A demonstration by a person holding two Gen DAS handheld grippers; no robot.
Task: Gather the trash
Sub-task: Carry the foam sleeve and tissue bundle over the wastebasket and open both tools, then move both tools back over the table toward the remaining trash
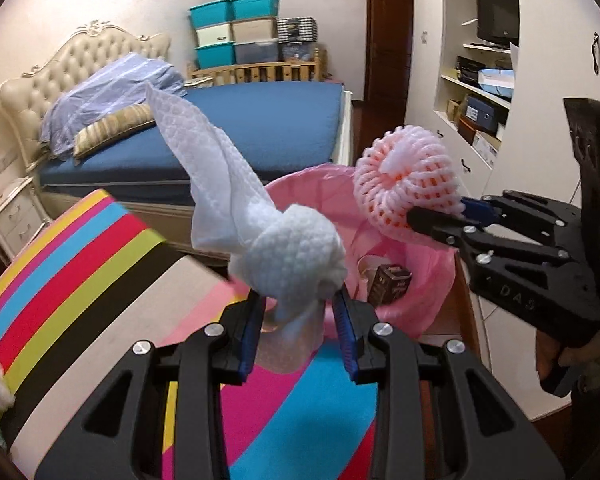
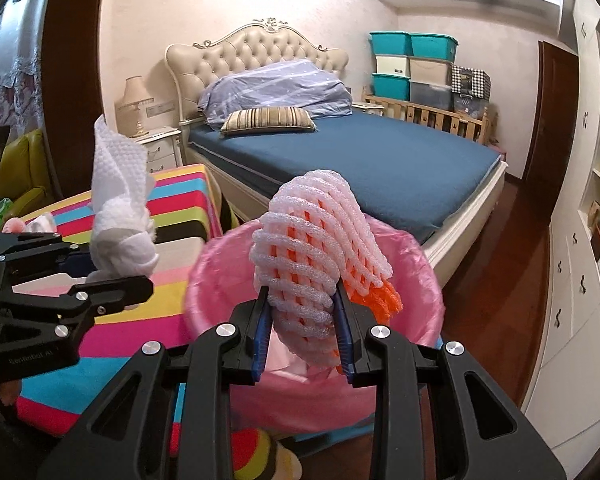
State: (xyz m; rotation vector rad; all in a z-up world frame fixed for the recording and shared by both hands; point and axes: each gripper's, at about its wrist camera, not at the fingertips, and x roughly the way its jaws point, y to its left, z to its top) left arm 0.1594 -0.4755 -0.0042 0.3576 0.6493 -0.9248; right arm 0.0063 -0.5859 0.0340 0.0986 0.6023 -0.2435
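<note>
Left gripper (image 1: 300, 300): fingers clamped on a white crumpled paper towel (image 1: 288, 256), tail sticking up toward upper left of the frame. Right gripper (image 2: 302, 308): fingers clamped on a pink-and-orange foam fruit net (image 2: 308, 256). Both loads sit at centre frame in their own views, over or just beside the pink-lined trash bin (image 2: 220, 264); can't tell which for the towel. A dark carton (image 1: 392, 284) lies inside the bin. Striped bench (image 2: 180, 200) at left, bed (image 2: 340, 160) behind.
</note>
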